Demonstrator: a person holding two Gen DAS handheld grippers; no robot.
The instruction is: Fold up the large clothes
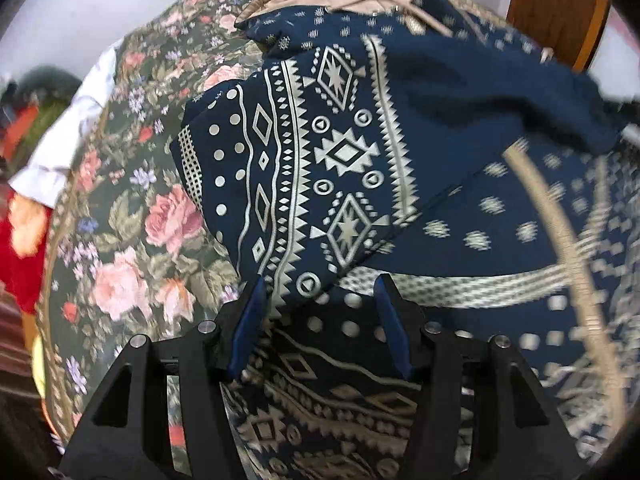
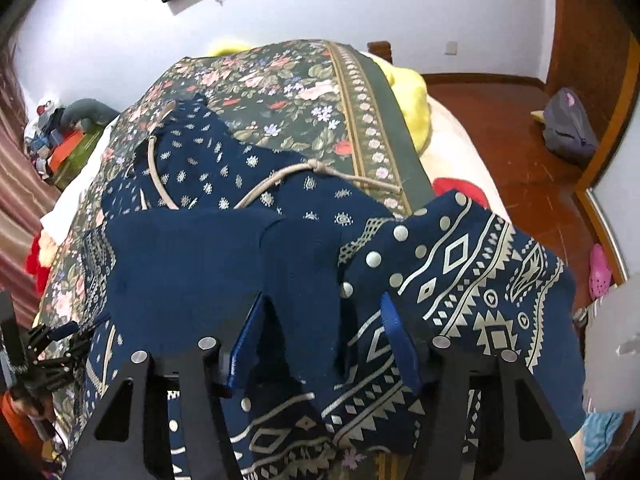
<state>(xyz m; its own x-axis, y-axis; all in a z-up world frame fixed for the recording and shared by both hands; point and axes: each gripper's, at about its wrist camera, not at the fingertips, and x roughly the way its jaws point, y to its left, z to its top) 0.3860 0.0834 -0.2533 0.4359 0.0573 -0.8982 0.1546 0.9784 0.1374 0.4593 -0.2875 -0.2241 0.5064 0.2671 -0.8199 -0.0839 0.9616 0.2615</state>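
Floral bedspread [image 1: 132, 216] bears the navy garment [image 1: 320, 168], bunched between both parted tongs [image 1: 320, 300] [image 2: 324, 312].

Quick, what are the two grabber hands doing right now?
Left gripper: open, over the navy patterned garment, gripping nothing.
Right gripper: open, a fold of the garment lies between its fingers, not pinched.
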